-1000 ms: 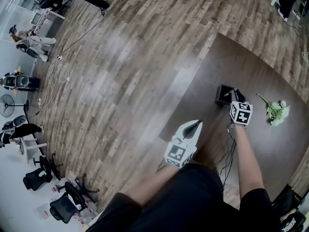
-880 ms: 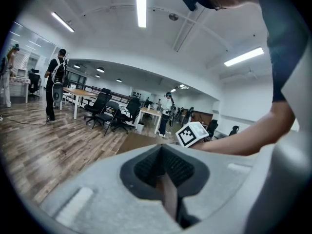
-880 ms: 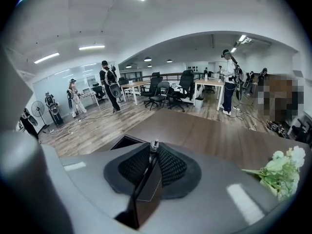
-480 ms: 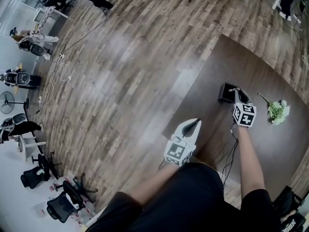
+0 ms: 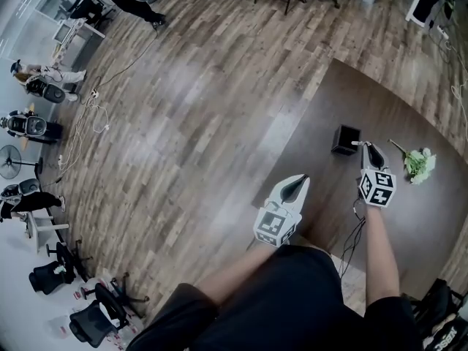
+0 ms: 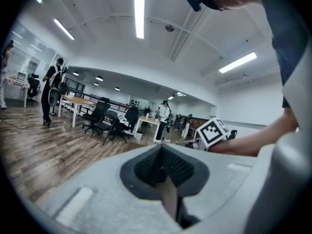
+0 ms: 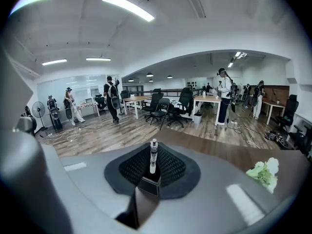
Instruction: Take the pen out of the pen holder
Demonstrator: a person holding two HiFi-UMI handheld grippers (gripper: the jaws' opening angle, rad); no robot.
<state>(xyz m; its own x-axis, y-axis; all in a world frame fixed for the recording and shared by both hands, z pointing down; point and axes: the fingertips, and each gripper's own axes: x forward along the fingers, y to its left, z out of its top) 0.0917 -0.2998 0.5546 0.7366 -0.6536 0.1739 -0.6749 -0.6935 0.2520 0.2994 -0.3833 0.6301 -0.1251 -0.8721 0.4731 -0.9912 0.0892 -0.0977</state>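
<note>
The black square pen holder [image 5: 345, 139] stands upright on the dark brown table [image 5: 428, 126]. My right gripper [image 5: 365, 148] hovers just to its right and a little nearer me, shut on a slim white pen [image 7: 153, 156]. The pen stands up between the black pads [image 7: 170, 165], clear of the holder. In the head view the pen shows only as a small pale tip [image 5: 357, 144] at the jaws. My left gripper [image 5: 297, 184] hangs over the table's near left edge, its jaws together with nothing between them, as the left gripper view [image 6: 161, 152] also shows.
A small bunch of white flowers [image 5: 418, 164] lies on the table to the right of the holder, also in the right gripper view [image 7: 263, 172]. A black cable [image 5: 349, 241] trails along my right arm. Wooden floor, office chairs and people fill the room beyond.
My right gripper closed on the pen at the holder's mouth, then rose and drew back toward me with it. The left gripper drifted slightly forward.
</note>
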